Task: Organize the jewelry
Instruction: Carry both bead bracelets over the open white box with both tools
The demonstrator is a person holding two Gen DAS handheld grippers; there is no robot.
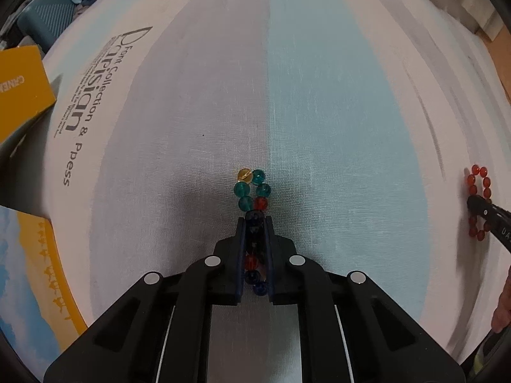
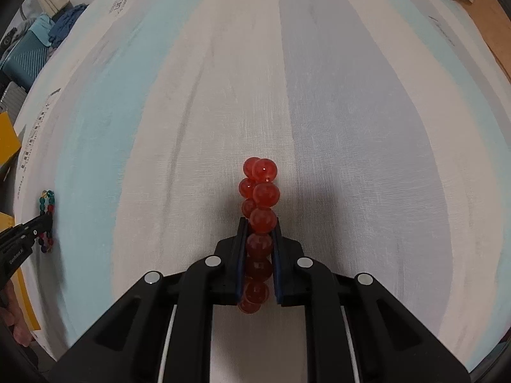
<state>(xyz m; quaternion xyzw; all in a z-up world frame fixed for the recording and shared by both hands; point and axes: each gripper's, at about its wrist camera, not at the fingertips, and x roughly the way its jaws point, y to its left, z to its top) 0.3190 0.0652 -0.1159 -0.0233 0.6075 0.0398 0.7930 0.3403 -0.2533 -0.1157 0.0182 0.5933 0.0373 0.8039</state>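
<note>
A bracelet of mixed beads [image 1: 252, 190], teal, yellow, red and dark blue, is squeezed flat between the pads of my left gripper [image 1: 255, 220], which is shut on it; its far loop sticks out past the fingertips over the cloth. A bracelet of large red beads [image 2: 260, 191] is pinched the same way in my right gripper [image 2: 260, 223], shut on it. Each view shows the other pair at its edge: the red bracelet [image 1: 479, 204] at far right, the mixed bracelet [image 2: 47, 220] at far left.
A striped cloth [image 1: 319, 111] in white, grey and pale blue with printed lettering covers the surface. Yellow card boxes [image 1: 22, 86] lie at its left edge, with a teal ribbed case [image 1: 48, 16] and blue fabric behind. A hand [image 1: 503, 312] shows at the right rim.
</note>
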